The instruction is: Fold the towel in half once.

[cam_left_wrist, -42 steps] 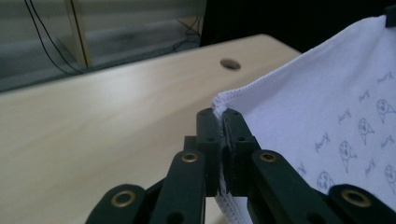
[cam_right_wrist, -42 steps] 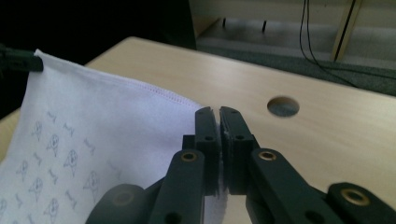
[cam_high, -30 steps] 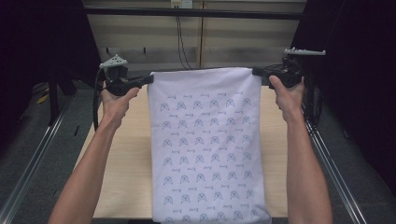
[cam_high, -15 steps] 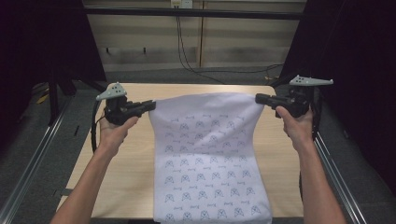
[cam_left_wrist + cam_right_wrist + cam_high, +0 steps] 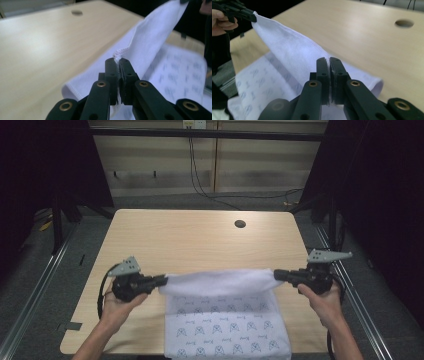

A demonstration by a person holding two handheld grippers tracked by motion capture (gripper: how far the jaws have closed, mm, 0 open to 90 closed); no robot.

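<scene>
The fold of the white printed cloth (image 5: 227,320) is partly made. The left hand-held gripper (image 5: 161,281) and right hand-held gripper (image 5: 278,275) are each clamped shut on a corner of the top edge, held just above the wooden surface (image 5: 200,240). The lower part lies flat at the near edge. Remaining: lay the held edge down. A second ago the cloth hung higher and farther away; both grippers have since come down and nearer.

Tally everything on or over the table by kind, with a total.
White printed cloth: 1
Handheld grippers: 2, left gripper and right gripper, each shut on a cloth corner
Round holes in the table: 1, hole
Total: 4
</scene>
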